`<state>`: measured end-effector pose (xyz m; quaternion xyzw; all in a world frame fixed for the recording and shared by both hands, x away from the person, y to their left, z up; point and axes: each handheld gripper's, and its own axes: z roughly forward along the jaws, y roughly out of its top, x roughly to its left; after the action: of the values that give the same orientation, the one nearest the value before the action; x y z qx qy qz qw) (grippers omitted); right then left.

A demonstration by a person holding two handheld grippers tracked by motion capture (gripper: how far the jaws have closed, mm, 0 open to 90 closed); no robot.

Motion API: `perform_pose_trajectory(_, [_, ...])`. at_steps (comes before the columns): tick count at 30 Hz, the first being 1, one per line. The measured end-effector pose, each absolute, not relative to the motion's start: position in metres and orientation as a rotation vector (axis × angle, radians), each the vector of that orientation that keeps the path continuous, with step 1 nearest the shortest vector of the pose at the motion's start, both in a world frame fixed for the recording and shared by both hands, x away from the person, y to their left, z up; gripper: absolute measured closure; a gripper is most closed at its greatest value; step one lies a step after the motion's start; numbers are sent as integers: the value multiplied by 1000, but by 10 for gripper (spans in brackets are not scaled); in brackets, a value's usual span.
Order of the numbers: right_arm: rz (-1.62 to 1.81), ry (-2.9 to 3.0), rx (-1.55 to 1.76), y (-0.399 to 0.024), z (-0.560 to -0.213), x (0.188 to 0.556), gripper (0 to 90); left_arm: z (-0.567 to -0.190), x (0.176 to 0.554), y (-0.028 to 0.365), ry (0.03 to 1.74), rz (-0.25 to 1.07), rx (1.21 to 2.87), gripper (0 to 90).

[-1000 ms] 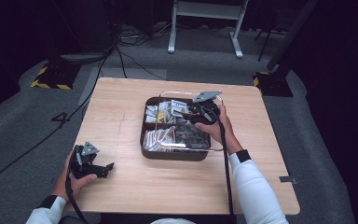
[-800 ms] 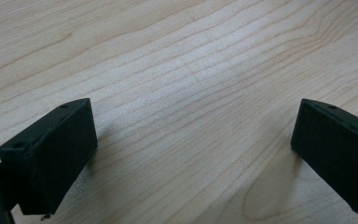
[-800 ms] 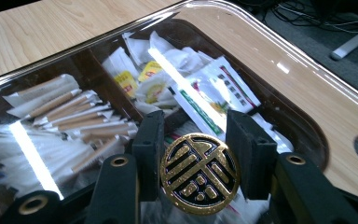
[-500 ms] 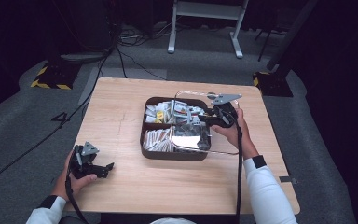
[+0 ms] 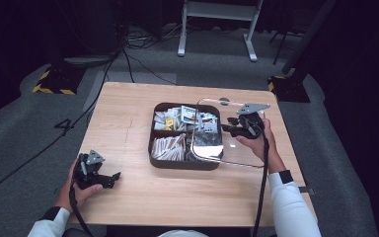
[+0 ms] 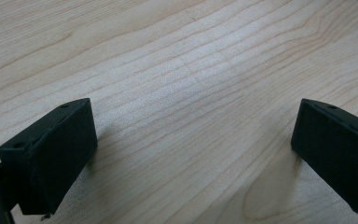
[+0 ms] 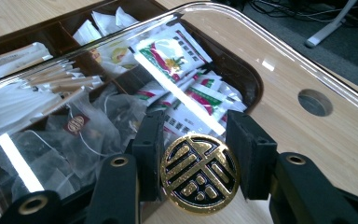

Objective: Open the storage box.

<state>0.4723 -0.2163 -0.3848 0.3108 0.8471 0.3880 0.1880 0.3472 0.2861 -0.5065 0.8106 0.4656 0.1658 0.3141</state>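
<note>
Judging from the layout, the clear lid [image 5: 227, 133] had been lifted off the brown compartment tray [image 5: 159, 160] and was held partly over the tray's right side and the wooden table [image 5: 128, 113]; setting it down was left to be done. The lid's round gold-patterned knob [image 7: 199, 173] was clamped between the jaws of the right gripper [image 7: 193, 137], which was held above the table just right of the tray, its forearm reaching in from below. Sachets [image 7: 172, 53] and tea bags [image 7: 81, 123] were seen through the lid. The left gripper [image 5: 98, 175] was rested low at the table's near left corner, jaws spread wide and empty.
</note>
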Motion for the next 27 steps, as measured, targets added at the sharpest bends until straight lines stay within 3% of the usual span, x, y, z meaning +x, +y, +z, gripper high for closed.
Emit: perform_pose_trajectory(27, [1053, 2336, 975, -288, -392, 460, 592, -507, 347, 286, 1227, 438, 2136, 5])
